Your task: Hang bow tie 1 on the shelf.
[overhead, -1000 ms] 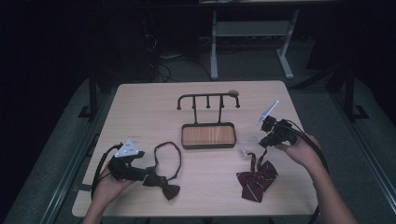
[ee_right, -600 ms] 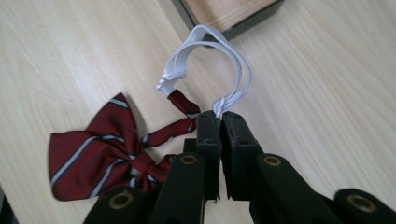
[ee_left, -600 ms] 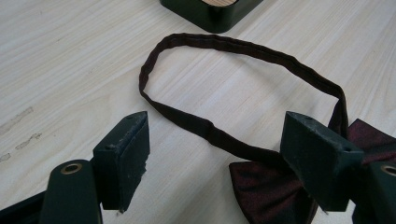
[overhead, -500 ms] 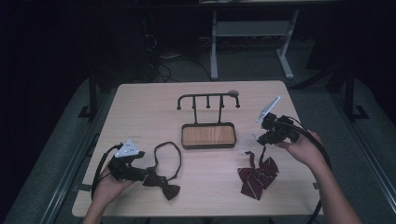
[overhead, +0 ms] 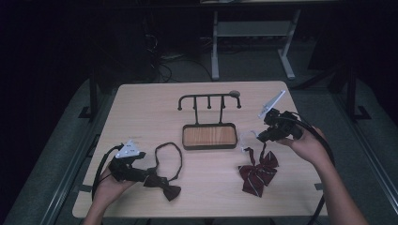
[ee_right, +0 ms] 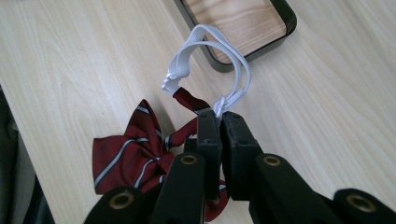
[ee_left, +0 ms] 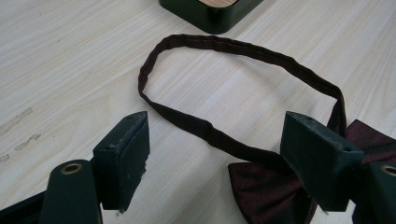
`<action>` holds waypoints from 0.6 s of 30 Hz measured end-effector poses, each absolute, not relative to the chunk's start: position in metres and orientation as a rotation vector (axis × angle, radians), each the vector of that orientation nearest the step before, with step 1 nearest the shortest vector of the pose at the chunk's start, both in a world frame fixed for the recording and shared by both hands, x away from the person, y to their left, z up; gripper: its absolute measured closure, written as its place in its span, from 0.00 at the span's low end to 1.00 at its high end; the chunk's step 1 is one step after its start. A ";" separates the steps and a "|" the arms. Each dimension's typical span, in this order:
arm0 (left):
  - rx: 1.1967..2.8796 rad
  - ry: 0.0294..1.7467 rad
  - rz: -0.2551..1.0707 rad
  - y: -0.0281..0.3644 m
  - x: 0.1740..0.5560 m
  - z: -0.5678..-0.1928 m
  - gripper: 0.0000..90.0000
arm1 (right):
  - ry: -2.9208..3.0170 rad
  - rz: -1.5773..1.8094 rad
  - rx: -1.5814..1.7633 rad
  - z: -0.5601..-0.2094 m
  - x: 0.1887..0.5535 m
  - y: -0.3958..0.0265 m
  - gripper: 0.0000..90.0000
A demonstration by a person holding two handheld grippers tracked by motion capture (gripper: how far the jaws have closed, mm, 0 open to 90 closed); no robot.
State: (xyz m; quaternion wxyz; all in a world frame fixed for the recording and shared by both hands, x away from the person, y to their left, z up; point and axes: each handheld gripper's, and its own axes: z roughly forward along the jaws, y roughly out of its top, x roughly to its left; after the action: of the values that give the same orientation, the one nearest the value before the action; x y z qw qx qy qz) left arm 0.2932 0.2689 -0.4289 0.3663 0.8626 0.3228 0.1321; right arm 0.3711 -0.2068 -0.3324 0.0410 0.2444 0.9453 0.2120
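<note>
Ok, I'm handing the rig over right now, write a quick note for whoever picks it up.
Right gripper: shut on the white elastic loop of the striped bow tie, lifting that end; the bow itself lies on the table.
Left gripper: open, low over the dark bow tie, jaws astride its strap, gripping nothing.
Hook stand at the table's middle: hooks bare.
Done: the striped tie's loop is gripped.
Left, probably: hang that loop on a hook of the stand, then grip the dark tie's strap and hang it too.
</note>
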 end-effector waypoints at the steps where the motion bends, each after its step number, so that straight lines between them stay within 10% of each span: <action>1: 2.216 0.830 0.339 0.269 0.293 -0.429 0.27 | 2.893 0.648 0.749 -0.331 0.371 -0.206 0.95; 18: 2.213 0.831 0.340 0.269 0.293 -0.429 0.27 | 2.885 0.664 0.720 -0.312 0.373 -0.200 0.96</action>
State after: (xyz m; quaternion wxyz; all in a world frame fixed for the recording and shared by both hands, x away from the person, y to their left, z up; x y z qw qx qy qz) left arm 0.2932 0.2687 -0.4291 0.3679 0.8617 0.3234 0.1322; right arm 0.3729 -0.1999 -0.3120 0.0472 0.2359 0.9459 0.2177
